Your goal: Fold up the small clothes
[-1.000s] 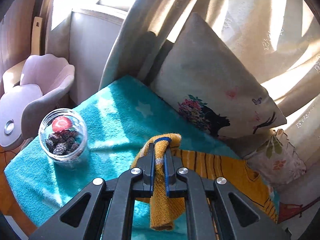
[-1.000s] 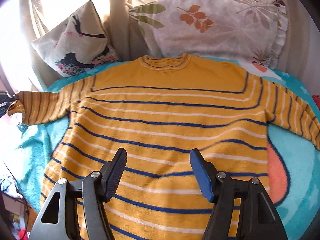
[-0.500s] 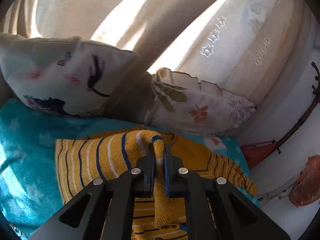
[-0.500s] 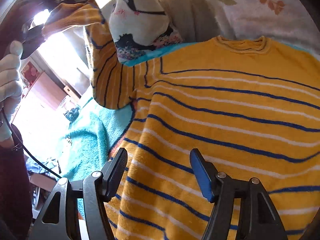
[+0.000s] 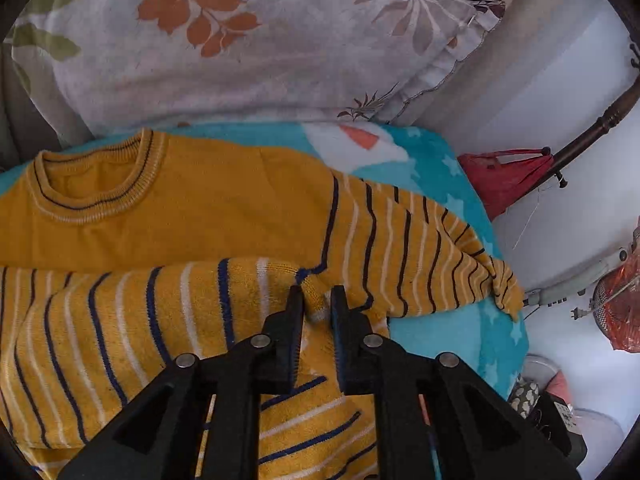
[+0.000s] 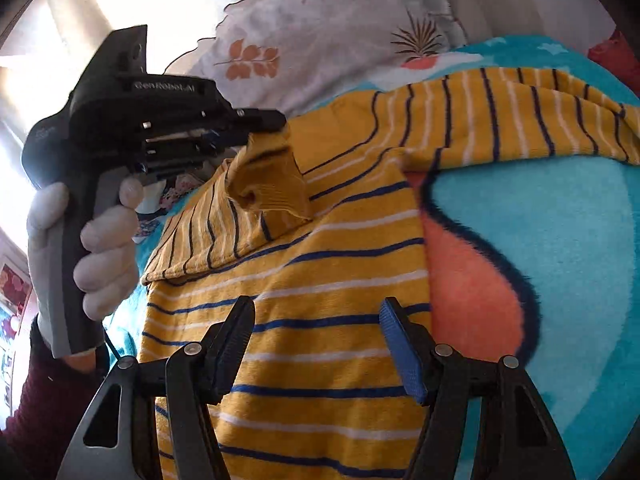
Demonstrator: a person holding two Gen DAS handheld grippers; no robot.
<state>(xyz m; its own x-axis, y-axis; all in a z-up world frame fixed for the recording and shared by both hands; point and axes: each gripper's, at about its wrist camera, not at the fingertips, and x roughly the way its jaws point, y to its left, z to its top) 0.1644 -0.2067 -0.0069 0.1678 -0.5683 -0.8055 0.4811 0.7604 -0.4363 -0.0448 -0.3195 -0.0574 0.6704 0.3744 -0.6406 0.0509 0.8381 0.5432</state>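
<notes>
A yellow sweater (image 5: 208,208) with blue and white stripes lies flat on a turquoise blanket (image 5: 440,332). My left gripper (image 5: 316,304) is shut on the cuff of the sweater's left sleeve (image 5: 120,320) and holds it folded across the chest. In the right wrist view the left gripper (image 6: 256,136) holds the cuff (image 6: 268,184) raised above the sweater body (image 6: 320,300). My right gripper (image 6: 316,320) is open and empty, low over the sweater's lower body. The other sleeve (image 6: 520,120) lies stretched out to the right.
A leaf-print pillow (image 5: 260,40) leans behind the collar (image 5: 96,184). The blanket's orange patch (image 6: 468,280) lies right of the sweater. A red bag (image 5: 508,176) and a wooden pole (image 5: 592,132) stand off the bed's right edge, near a white wall.
My left gripper has carried the sleeve cuff from the far left, up and across the sweater to the chest. My right gripper has stayed open and shifted toward the sweater's right side.
</notes>
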